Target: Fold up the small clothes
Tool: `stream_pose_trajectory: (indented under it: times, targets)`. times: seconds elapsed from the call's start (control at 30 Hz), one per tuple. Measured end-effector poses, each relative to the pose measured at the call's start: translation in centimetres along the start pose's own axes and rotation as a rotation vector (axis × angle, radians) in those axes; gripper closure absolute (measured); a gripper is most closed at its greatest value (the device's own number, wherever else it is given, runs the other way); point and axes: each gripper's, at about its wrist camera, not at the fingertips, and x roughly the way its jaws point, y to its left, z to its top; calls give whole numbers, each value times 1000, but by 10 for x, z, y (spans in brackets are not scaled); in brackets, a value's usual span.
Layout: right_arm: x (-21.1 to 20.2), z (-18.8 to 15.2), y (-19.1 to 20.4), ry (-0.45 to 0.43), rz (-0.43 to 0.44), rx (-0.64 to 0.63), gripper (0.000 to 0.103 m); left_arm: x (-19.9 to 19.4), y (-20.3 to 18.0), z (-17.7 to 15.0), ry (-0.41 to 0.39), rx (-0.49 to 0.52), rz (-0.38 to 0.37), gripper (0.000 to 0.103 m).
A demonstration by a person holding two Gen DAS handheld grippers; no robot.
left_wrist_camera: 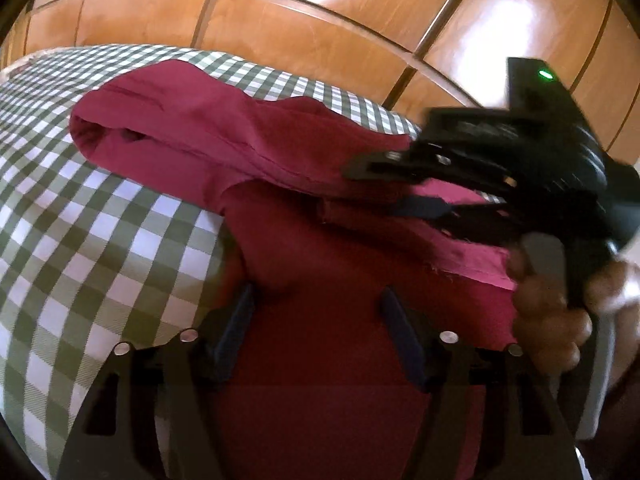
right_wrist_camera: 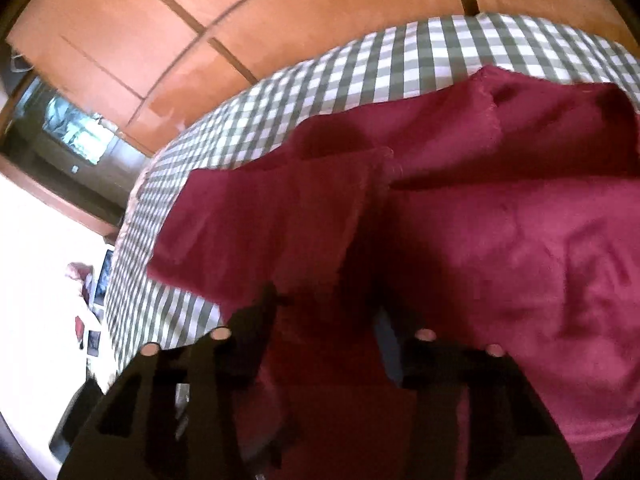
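Looking past the left gripper at the bottom of its frame, the fingers stand wide apart with the crumpled maroon cotton garment spread between and under them, nothing pinched. The right gripper comes in from the right of that frame, narrow, and seems to have a cloth edge between its fingers, though blur means I can't tell for sure. In its own view, the right gripper is dark against the fabric. The garment's long axis runs from the lower right up to the upper left across the green-and-white checked bedsheet, so the right one's nearer the raised edge. Glossy wooden wardrobe panels sit behind.
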Motion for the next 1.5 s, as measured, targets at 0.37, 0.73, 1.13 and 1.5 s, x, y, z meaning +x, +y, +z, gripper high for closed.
stream_pose_trajectory:
  times: [0.37, 0.73, 1.13, 1.5]
  targets:
    - [-91, -4, 24, -240, -112, -165, 98, -1, 1, 1, -2, -2, -26, 30]
    - [-178, -36, -91, -410, -270, 36, 98, 2, -4, 4, 6, 12, -5, 30]
    - [-163, -75, -205, -341, -348, 293, 98, 5, -8, 5, 19, 38, 24, 28]
    - [-193, -84, -178, -436, -413, 190, 51, -13, -33, 42, 24, 60, -95, 24]
